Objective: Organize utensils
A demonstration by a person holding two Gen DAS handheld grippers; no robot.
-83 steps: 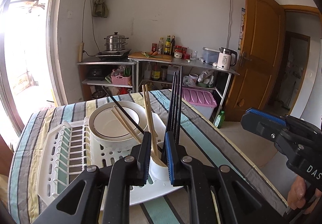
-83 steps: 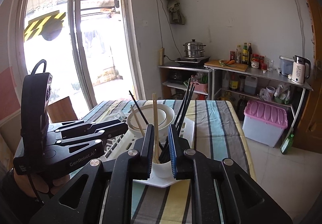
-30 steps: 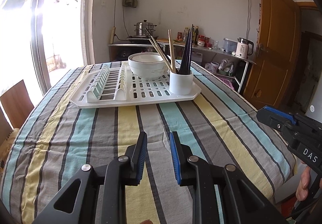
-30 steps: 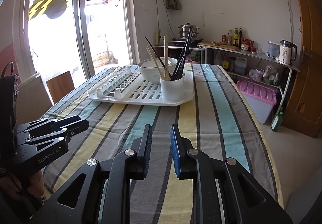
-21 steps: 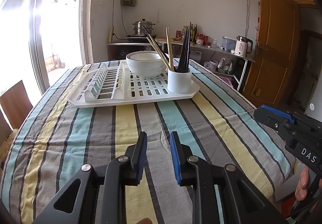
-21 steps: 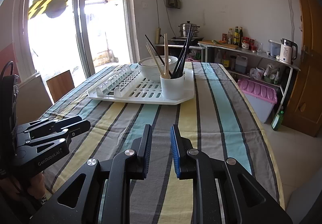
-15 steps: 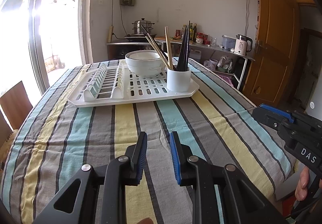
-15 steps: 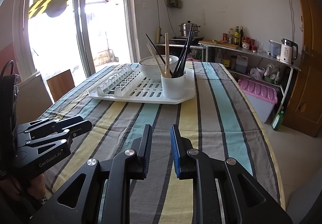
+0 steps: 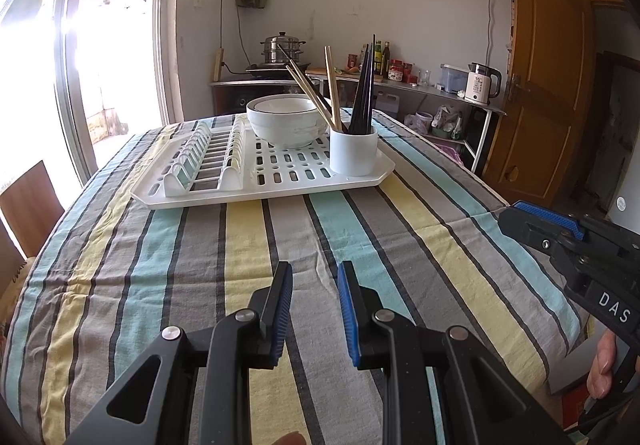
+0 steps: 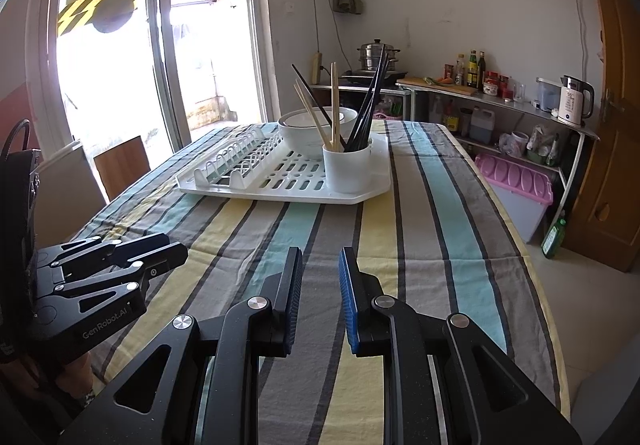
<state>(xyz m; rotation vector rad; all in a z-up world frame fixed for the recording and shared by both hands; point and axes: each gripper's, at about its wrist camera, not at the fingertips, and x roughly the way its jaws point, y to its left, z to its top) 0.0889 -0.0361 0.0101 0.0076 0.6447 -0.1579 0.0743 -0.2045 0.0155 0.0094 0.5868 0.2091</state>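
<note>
A white drying rack (image 9: pixel 264 181) (image 10: pixel 280 185) lies on the far half of the striped table. At its near right corner stands a white cup (image 9: pixel 353 151) (image 10: pixel 347 169) holding several wooden and black chopsticks (image 9: pixel 362 93) (image 10: pixel 366 105). A white bowl (image 9: pixel 286 119) (image 10: pixel 308 133) sits behind the cup on the rack. My left gripper (image 9: pixel 314 281) hovers over the near part of the table, open, with nothing between its blue pads. My right gripper (image 10: pixel 320 265) does the same, also open and holding nothing. Each gripper shows at the side edge of the other's view.
Striped cloth covers the table (image 9: pixel 200 265) (image 10: pixel 440 245). A wooden chair back (image 9: pixel 28 205) (image 10: pixel 120 165) stands at the left edge. Beyond the table are a shelf with a steamer pot (image 9: pixel 282 47), bottles and a kettle (image 10: pixel 574 101), a pink-lidded bin (image 10: pixel 516 181), and a wooden door (image 9: pixel 548 85).
Both grippers have drawn back from the cup and the rack to the near end of the table. Over the last second the views hardly shift.
</note>
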